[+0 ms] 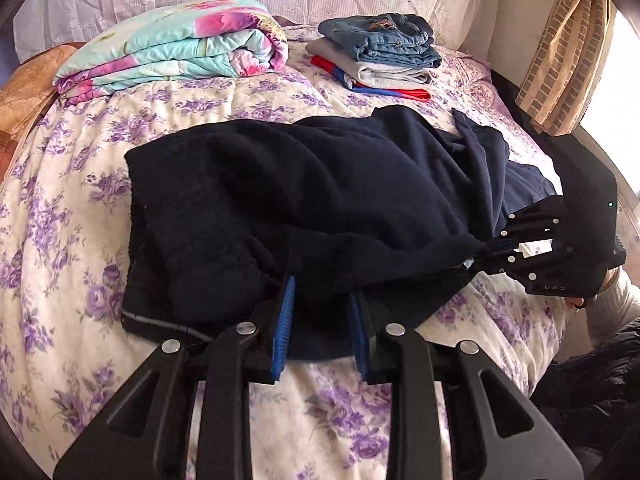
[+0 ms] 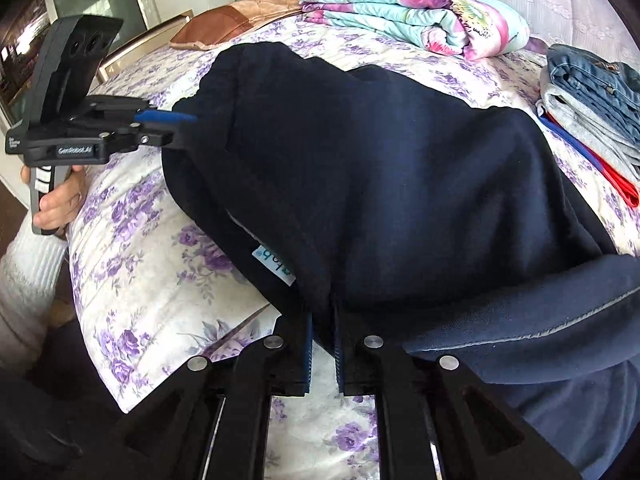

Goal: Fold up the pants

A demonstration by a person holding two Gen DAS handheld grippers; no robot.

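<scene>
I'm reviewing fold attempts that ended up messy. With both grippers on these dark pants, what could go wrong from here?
1. The right gripper pinches only a thin edge of the navy pants; it might slip free.
2. The left gripper bites bunched cloth, so the fold may set crooked.
3. The stack of folded clothes lies close behind; a swept leg could knock it.

Bright window daylight, sharp, fisheye-warped edges

2 tools (image 1: 322,320); 1 dark pants (image 1: 300,200)
</scene>
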